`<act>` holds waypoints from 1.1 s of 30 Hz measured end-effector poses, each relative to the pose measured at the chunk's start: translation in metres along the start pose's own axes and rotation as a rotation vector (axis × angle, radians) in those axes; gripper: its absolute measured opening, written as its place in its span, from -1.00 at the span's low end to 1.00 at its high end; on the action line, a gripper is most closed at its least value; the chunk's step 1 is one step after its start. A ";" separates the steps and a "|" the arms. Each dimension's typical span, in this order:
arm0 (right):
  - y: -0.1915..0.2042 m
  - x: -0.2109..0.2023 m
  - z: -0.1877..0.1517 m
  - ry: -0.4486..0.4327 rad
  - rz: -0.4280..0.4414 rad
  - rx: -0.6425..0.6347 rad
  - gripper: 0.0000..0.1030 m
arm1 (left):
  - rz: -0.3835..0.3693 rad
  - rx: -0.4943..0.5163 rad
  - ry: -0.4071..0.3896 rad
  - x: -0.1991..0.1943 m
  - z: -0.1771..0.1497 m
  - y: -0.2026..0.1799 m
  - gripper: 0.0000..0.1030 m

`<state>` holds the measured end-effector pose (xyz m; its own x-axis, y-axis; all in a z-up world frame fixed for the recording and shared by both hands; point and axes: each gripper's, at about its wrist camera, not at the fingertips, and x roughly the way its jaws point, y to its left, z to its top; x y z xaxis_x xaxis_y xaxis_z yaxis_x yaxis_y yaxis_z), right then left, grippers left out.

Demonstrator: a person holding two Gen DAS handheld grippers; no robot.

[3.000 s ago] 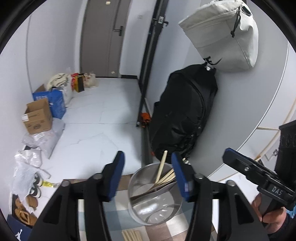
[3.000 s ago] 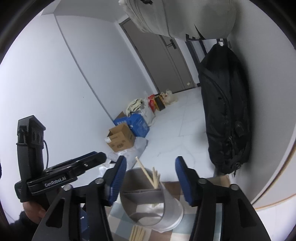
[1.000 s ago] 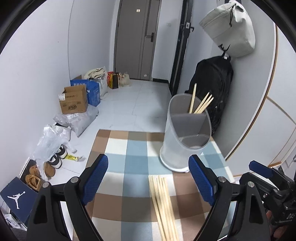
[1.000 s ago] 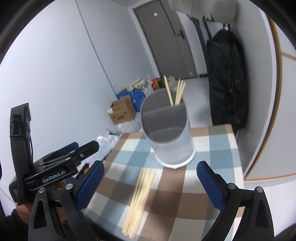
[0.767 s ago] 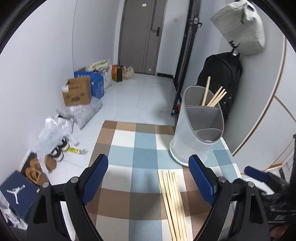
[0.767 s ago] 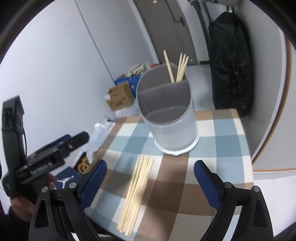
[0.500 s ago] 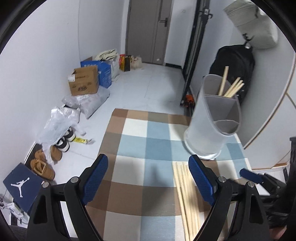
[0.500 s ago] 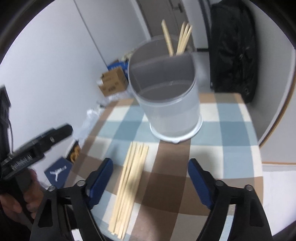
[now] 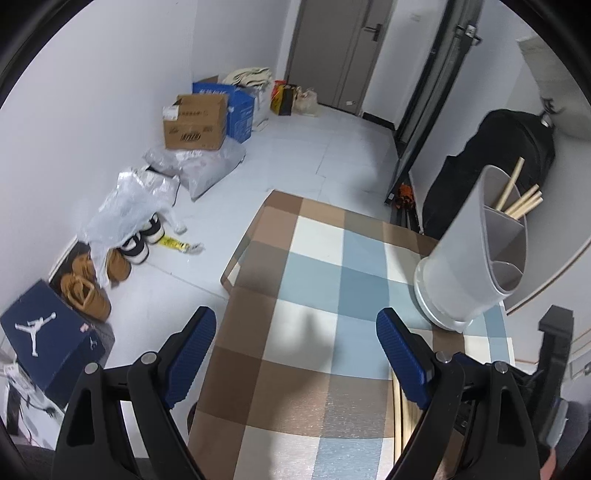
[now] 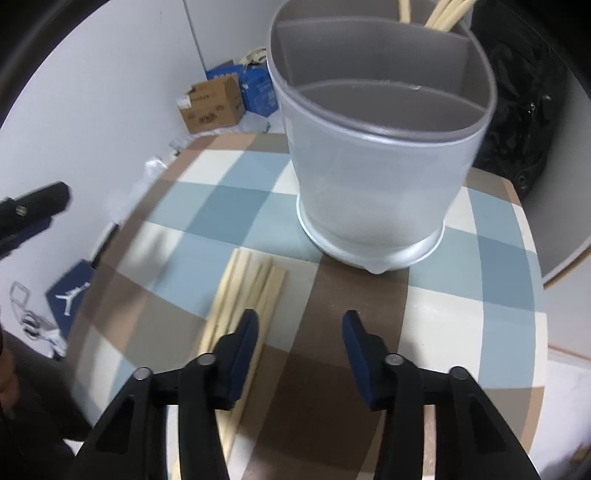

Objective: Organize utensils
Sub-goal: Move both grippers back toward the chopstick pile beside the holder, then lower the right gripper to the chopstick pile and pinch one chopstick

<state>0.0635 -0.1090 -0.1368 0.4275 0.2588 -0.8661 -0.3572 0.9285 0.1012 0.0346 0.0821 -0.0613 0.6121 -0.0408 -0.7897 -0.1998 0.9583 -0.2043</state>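
Note:
A grey divided utensil holder (image 10: 376, 155) stands on the checked tablecloth (image 10: 480, 266), with a few wooden chopsticks (image 10: 443, 14) upright in its back compartment. Several loose chopsticks (image 10: 247, 291) lie flat in a row in front of it. My right gripper (image 10: 300, 325) hovers low over the cloth just right of that row; its jaws are closing with nothing between them. In the left wrist view the holder (image 9: 476, 254) is at the right and the loose chopsticks (image 9: 400, 417) show behind the right finger. My left gripper (image 9: 295, 325) is open over the cloth's left part.
The round table's edge (image 9: 229, 280) drops to a tiled floor with cardboard boxes (image 9: 195, 122), plastic bags (image 9: 129, 206), shoes (image 9: 85, 284) and a shoe box (image 9: 40, 332). A black backpack (image 9: 509, 155) hangs on the wall behind the holder.
Both grippers came down toward the table. The right one closed in on the loose chopsticks and its jaws narrowed markedly. The left one swung left, so the holder slid to its right edge.

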 end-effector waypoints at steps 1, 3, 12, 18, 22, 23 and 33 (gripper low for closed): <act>0.000 0.003 0.000 0.008 -0.001 -0.001 -0.20 | -0.004 -0.011 0.008 0.001 0.000 0.002 0.66; 0.000 0.007 0.002 0.020 -0.023 -0.007 -0.27 | -0.008 -0.025 0.017 0.003 0.001 0.005 0.66; 0.006 0.009 0.012 0.017 -0.058 -0.033 -0.31 | -0.019 -0.061 0.027 0.003 0.005 0.015 0.66; 0.012 0.012 0.019 0.029 -0.109 -0.050 -0.32 | -0.017 -0.062 0.024 0.002 0.006 0.015 0.66; 0.014 0.014 0.024 0.030 -0.121 -0.037 -0.47 | -0.003 -0.044 0.001 -0.002 0.007 0.015 0.66; 0.014 0.014 0.025 0.032 -0.110 -0.027 -0.58 | -0.004 -0.044 0.002 -0.001 0.008 0.016 0.66; 0.005 0.009 0.009 0.049 -0.002 0.099 -0.85 | 0.008 -0.029 0.005 -0.002 0.006 0.013 0.66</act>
<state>0.0733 -0.0996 -0.1400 0.3860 0.2460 -0.8891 -0.2717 0.9514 0.1453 0.0354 0.0961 -0.0586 0.6065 -0.0346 -0.7943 -0.2269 0.9500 -0.2147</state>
